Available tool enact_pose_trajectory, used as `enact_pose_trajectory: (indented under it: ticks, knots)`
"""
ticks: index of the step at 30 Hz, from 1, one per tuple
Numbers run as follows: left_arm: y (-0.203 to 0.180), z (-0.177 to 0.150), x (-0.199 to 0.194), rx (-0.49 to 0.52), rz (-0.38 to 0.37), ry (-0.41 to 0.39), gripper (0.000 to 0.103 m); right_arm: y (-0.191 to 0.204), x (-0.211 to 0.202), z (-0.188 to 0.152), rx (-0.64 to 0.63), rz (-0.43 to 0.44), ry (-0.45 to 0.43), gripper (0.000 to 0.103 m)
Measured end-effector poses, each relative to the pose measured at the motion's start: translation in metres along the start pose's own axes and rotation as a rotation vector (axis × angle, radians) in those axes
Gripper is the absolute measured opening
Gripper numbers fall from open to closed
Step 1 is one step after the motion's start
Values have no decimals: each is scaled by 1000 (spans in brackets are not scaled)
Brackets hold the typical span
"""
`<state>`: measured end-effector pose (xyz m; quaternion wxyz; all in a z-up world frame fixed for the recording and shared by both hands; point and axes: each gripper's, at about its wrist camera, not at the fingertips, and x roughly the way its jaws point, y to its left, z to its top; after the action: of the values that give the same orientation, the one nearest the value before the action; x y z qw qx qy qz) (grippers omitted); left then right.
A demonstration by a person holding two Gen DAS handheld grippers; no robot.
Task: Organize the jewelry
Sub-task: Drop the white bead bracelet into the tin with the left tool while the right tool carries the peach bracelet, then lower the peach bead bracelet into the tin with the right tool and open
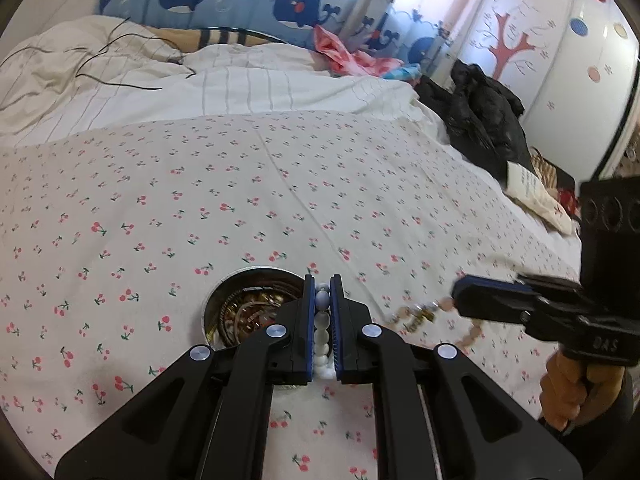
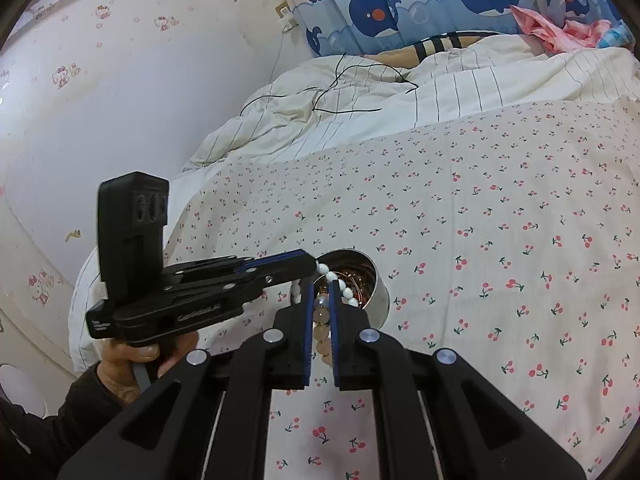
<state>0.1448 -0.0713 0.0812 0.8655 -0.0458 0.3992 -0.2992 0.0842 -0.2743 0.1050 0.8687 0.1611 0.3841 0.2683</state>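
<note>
while both hovered above the round metal tin of jewelry [image 2: 380,292], left gripper [image 1: 322,292] clamped a white bead bracelet [image 1: 323,332], right gripper [image 2: 322,300] pinched a peach bead bracelet [image 2: 322,330]

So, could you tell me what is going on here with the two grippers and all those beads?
A person is sorting jewelry on a cherry-print bedsheet, with a hand-held gripper in each hand. The left gripper is shut on a white bead bracelet, and the right gripper is shut on a peach bead bracelet. Both are held up beside a round metal tin that already holds other jewelry. Neither bracelet is in the tin yet.
</note>
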Motion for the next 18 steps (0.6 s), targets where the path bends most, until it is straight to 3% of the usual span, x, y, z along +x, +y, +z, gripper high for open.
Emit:
enact_pose_trajectory:
  ticks: [7,11,16,18]
  knots:
    - [27,-1,23,-61,156,55,7,0,10,4,3,8,6,8]
    - [33,-1,24,-67,175,75,9,4,16,6,2,15,6,8]
    - [37,-2,15,-84,187,72,21,10,28,9,12,37,7,8]
    - [45,0,5,-123,201,44,30,13,35,11,17,50,8,8]
